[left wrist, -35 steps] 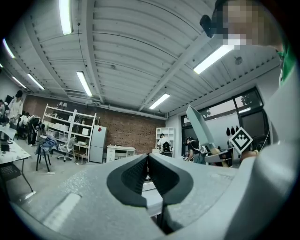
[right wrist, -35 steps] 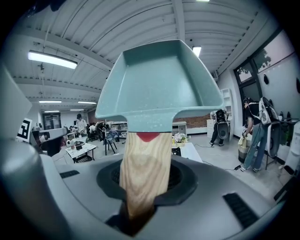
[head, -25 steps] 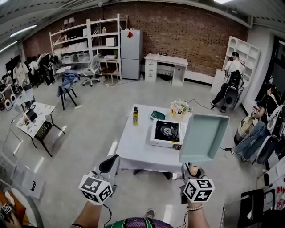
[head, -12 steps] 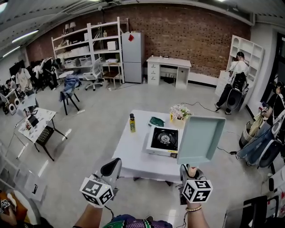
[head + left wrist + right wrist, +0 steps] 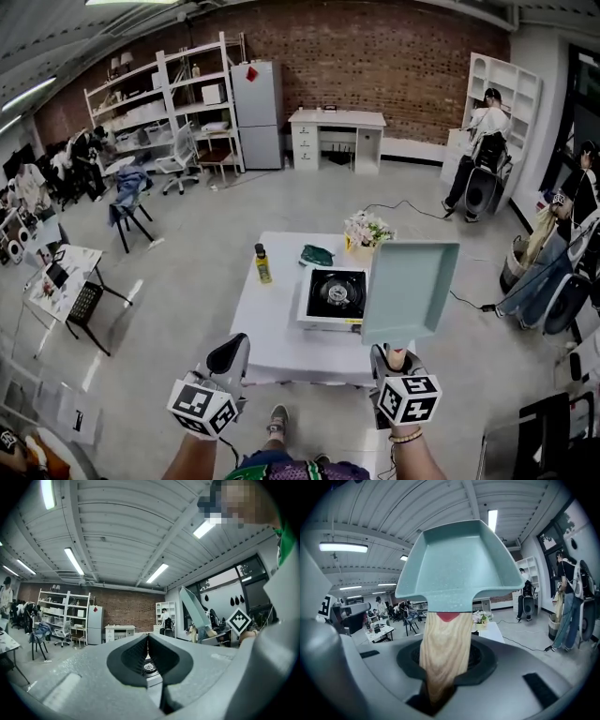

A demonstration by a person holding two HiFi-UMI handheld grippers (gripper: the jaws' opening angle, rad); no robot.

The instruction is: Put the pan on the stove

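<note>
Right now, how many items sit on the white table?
4: bottle left, green item at back, flowers back right, stove front right. The held pan may hide more.

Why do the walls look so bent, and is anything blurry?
Head view: the wide lens bows the brick wall, yet stays sharp. Right gripper view: dark round border, pan crisp, ceiling lamp glaring. Left gripper view: the ceiling beam curves likewise.

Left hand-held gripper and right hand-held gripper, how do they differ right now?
The left hand-held gripper is empty; the right hand-held gripper grips the pan by its wooden handle. The left's jaws meet; the right's stand apart around that handle. Both carry marker cubes, short of the table.
</note>
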